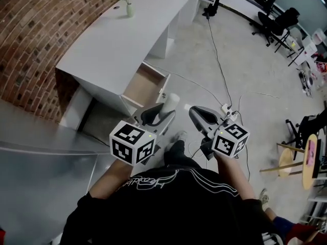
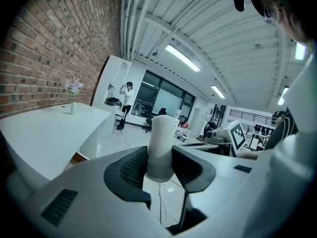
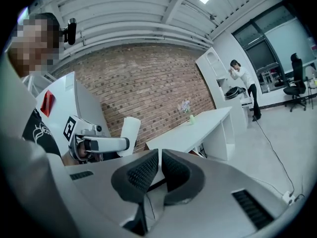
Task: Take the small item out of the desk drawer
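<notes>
A small white cylinder [image 1: 171, 102] stands upright between the fingers of my left gripper [image 1: 162, 111], held up in the air in front of the desk. In the left gripper view both pads press its sides [image 2: 161, 148]. The white desk [image 1: 117, 40] stands ahead on the left, and its drawer [image 1: 145, 83] is pulled out, showing a bare wooden bottom. My right gripper [image 1: 196, 115] hovers to the right of the left one. Its jaws are together with nothing between them [image 3: 159, 165]. From the right gripper view the cylinder [image 3: 130, 130] shows at the left.
A brick wall [image 1: 36, 29] runs behind the desk. A small vase of flowers [image 1: 129, 6] stands at the desk's far end. Cables and a power strip [image 1: 225, 107] lie on the floor. Office chairs [image 1: 276, 22] and a stool [image 1: 291, 160] are at the right. A person [image 3: 242, 83] stands far off.
</notes>
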`<state>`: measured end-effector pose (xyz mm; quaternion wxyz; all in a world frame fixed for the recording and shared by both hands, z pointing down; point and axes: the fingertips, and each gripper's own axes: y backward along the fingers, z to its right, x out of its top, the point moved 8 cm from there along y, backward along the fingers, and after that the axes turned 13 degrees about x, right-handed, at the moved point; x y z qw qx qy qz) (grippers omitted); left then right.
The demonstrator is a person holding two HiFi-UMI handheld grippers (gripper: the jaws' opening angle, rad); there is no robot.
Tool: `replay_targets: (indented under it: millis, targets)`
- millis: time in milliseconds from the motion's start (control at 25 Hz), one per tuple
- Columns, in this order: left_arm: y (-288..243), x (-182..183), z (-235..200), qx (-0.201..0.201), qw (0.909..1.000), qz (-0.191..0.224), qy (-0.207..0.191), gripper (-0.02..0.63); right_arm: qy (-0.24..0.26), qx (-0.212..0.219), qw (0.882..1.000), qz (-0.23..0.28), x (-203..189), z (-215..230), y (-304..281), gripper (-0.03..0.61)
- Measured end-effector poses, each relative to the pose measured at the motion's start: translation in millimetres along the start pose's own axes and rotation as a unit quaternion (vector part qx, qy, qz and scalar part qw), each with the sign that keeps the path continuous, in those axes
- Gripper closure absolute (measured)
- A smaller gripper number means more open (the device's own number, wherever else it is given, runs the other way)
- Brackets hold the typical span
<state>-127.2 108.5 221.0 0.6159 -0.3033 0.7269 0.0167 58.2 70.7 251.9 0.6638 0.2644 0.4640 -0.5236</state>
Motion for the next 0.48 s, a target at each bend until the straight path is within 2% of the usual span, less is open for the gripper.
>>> replay_targets:
  millis: [480]
  targets:
    - [-12.0,2.4,-22.9,0.011,0.9998,-0.001,0.018,0.449,-0.005,0.015,1.000,-0.005,5.3,17.4,-22.4,0.525]
